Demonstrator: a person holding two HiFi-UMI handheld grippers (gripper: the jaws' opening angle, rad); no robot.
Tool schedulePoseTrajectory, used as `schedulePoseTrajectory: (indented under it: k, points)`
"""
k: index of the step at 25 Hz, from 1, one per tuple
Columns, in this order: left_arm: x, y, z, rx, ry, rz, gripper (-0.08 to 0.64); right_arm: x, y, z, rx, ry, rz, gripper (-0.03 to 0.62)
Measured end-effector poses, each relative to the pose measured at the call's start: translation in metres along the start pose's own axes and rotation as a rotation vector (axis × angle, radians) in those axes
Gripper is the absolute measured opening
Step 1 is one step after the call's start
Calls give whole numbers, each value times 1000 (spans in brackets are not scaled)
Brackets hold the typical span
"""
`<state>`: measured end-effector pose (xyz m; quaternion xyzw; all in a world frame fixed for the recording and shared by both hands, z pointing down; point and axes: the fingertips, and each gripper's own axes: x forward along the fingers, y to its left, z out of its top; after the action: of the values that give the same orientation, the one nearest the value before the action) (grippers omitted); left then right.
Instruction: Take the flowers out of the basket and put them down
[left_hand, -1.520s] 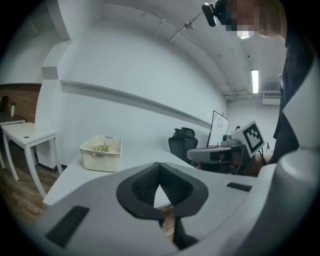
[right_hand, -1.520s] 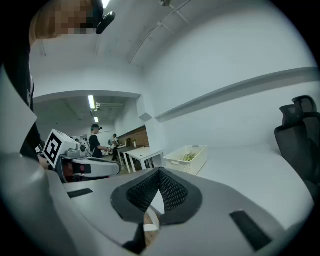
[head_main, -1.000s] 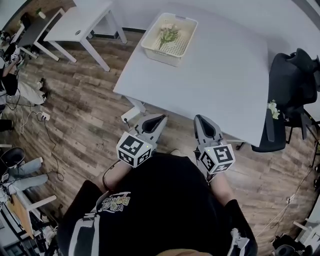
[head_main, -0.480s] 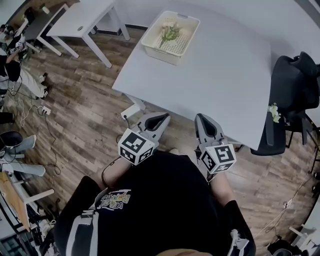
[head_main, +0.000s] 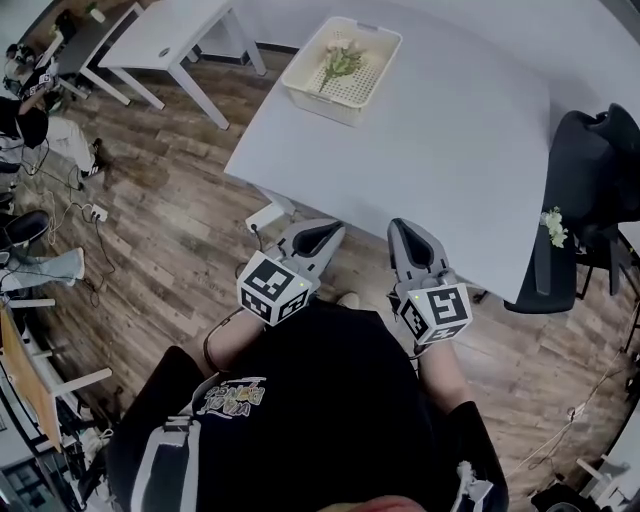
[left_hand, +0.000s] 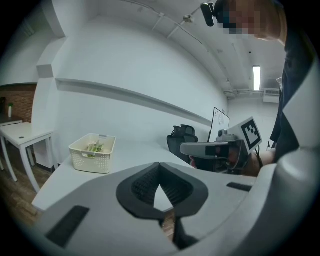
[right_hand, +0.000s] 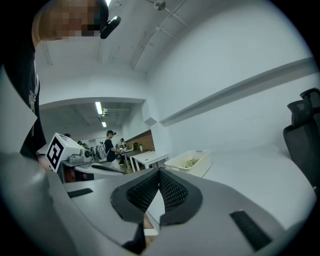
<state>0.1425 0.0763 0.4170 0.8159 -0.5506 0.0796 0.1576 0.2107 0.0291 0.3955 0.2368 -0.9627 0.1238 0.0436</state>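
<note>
The flowers (head_main: 338, 64) lie inside the basket (head_main: 318, 107), a pale slotted tub at the far left corner of the table (head_main: 450, 170), at about 12 o'clock from where I stand. The stems lie loose and flat on its floor, so I judge a reach in over the rim will be needed. Nothing has been lifted yet.

Both tongs are held low at the table's near edge, well apart from the basket. The left gripper (head_main: 325, 232) has its tips pressed together with nothing between them, and the right gripper (head_main: 408, 232) is the same. I read that as a carrying posture before the reach.

Between them and the basket I see only bare tabletop, so nothing blocks the way.

At 2 o'clock a black office chair (head_main: 590, 170) stands against the table's right side, with a small white sprig (head_main: 552, 228) on it. At 11 o'clock is a small white desk (head_main: 170, 35) on the wooden floor (head_main: 170, 230).
</note>
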Motion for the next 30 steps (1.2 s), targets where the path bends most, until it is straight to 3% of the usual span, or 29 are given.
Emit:
schedulePoseTrajectory:
  k: [14, 30]
  points:
    - [-2, 39, 9, 24, -14, 0, 6, 35, 9, 8, 19, -16, -24, 20]
    - [-19, 168, 33, 16, -33, -78, 6, 161, 36, 37, 14, -17, -119, 20]
